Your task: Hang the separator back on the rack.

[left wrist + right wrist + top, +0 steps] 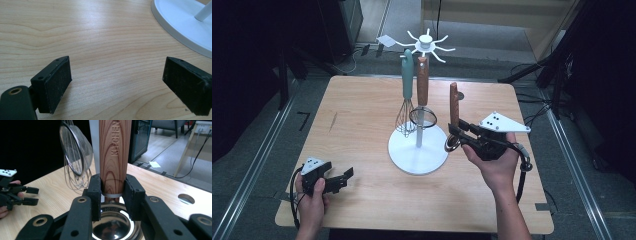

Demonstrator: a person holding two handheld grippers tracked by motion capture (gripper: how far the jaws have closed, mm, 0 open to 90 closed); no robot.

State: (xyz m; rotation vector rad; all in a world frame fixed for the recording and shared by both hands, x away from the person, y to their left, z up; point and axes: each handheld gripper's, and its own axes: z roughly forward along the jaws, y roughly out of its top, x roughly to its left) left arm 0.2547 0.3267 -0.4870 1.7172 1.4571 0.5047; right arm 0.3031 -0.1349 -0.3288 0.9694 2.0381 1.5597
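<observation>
The right hand [496, 165] comes in from the bottom edge of the high view, forearm slanting up and inward, palm turned so that the right tongs [455, 131] point toward the middle of the light wooden surface [362, 125]. These tongs are clamped on the lower end of the wooden handle of a steel ladle [454, 107]: in the right gripper view the two black pads press on either side of the grained handle [115, 152] just above its metal collar, and the polished bowl [115, 225] hangs below them. The handle stands nearly upright, its top end free in the air, to the right of the white utensil stand [418, 148].

The left hand [310, 197] rests low near the surface's front left corner, holding the left tongs [346, 178] level and pointing right. Their jaws stand wide apart with nothing between them; in the left gripper view, bare wood lies between the pads [56, 85], and the rim of the stand's round white base [175, 27] sits ahead to the right.

On the stand hang a teal-handled wire whisk [406, 95] and a wooden-handled mesh strainer [422, 100], close together against the pole. The white hooks at the top [428, 44] spread beyond the far edge. The ladle is just beside the base's right rim, near the strainer. Open wood lies to the left of the stand and along the front edge between the two hands; the right hand is near the surface's right edge.
</observation>
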